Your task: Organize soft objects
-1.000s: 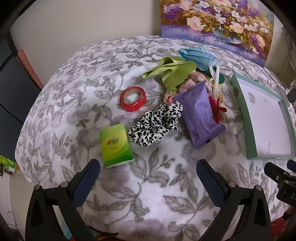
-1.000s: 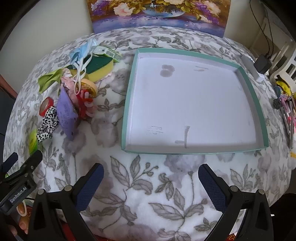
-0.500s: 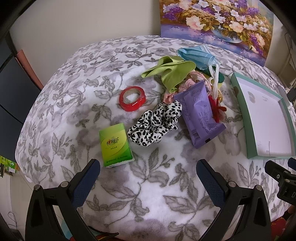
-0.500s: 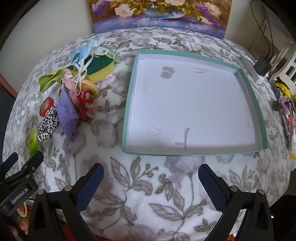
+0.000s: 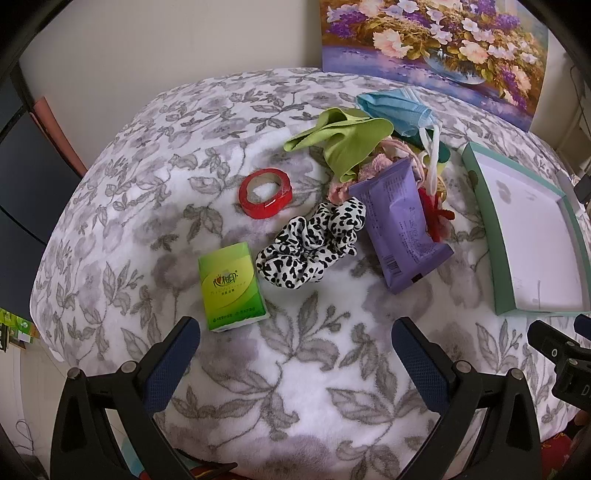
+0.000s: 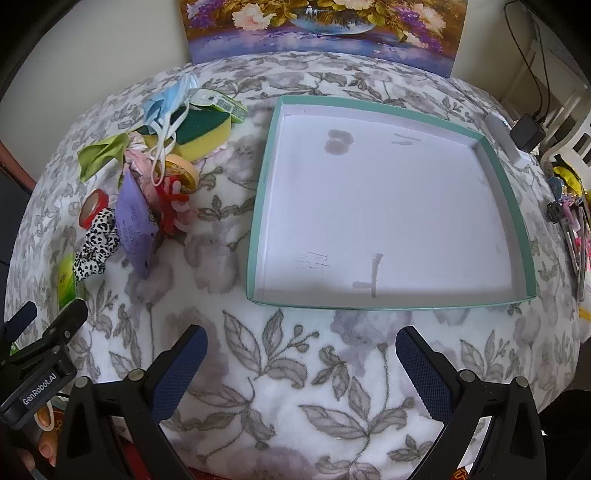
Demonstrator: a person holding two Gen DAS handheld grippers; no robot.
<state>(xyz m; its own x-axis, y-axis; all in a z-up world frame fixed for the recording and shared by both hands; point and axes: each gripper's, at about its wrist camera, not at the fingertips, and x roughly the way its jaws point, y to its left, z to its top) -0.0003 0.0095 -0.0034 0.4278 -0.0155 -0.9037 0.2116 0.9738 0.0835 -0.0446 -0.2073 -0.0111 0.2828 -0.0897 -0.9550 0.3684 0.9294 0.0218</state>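
Observation:
A pile of soft things lies on the floral blanket: a leopard-print scrunchie (image 5: 312, 245), a green tissue pack (image 5: 231, 291), a purple wipes pack (image 5: 400, 225), a green cloth (image 5: 347, 142), a blue face mask (image 5: 393, 109) and a yellow-green sponge (image 6: 201, 134). A red tape roll (image 5: 265, 192) lies beside them. My left gripper (image 5: 295, 354) is open and empty, just short of the tissue pack. My right gripper (image 6: 301, 363) is open and empty in front of the teal tray (image 6: 515, 201), which holds nothing.
A flower painting (image 6: 325, 26) leans on the wall at the back. A charger and cable (image 6: 528, 127) and several small tools (image 6: 570, 221) lie at the right edge. A yellow tape roll (image 6: 181, 171) and red pipe-cleaner piece (image 6: 173, 208) sit in the pile.
Both grippers have drifted very slightly; the scene has shifted a little in both views. Nothing was taken hold of or moved.

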